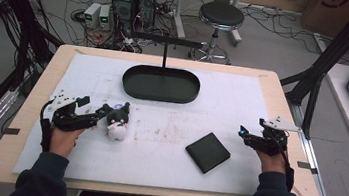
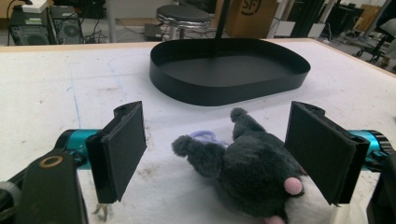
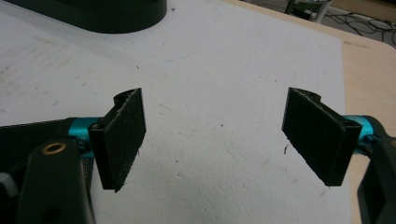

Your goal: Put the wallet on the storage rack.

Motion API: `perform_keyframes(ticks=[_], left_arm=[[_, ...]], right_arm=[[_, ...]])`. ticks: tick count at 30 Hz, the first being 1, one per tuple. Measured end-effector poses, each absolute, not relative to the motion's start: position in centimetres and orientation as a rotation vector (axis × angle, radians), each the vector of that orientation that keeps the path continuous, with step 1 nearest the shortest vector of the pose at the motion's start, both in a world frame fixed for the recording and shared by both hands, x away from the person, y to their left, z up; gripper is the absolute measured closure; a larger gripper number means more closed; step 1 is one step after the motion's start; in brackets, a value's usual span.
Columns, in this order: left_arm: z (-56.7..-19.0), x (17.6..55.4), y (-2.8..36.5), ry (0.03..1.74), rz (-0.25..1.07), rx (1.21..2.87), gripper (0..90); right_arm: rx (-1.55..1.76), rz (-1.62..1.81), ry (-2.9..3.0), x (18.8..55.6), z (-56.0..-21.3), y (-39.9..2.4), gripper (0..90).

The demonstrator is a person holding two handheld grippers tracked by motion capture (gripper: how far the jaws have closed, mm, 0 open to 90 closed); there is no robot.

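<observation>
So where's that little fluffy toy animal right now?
In the high view the plush toy lies on the left of the white mat, just in front of the open left gripper and nearer the person than the black tray.

Left gripper open beside the plush toy; right gripper open, well apart.

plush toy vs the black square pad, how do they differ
The plush toy is fuzzy, dark grey and white with ears; the black square pad is flat, plain and all black. The plush toy lies between the open jaws of the left gripper; the black square pad lies apart from the right gripper. Both rest on the white mat.
</observation>
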State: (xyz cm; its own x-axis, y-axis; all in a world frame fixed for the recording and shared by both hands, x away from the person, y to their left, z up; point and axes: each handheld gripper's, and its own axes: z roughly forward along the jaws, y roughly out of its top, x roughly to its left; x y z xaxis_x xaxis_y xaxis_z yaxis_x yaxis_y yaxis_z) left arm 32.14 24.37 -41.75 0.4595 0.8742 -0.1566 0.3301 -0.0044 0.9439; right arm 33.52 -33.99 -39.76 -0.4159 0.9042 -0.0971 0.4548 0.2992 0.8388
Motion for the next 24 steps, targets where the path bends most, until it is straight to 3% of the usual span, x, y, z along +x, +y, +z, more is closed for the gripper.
perform_keyframes(ticks=[16, 24], left_arm=[[-41.7, 31.8, 23.5, 1.072, 0.587, 1.591, 20.9], [-42.0, 32.0, 24.0, 1.098, 0.586, 1.594, 21.1]], right_arm=[[1.094, 1.119, 2.2, 33.5, -40.2, -32.2, 22.2], [0.947, 1.163, 2.523, 34.3, -42.0, -29.8, 36.1]])
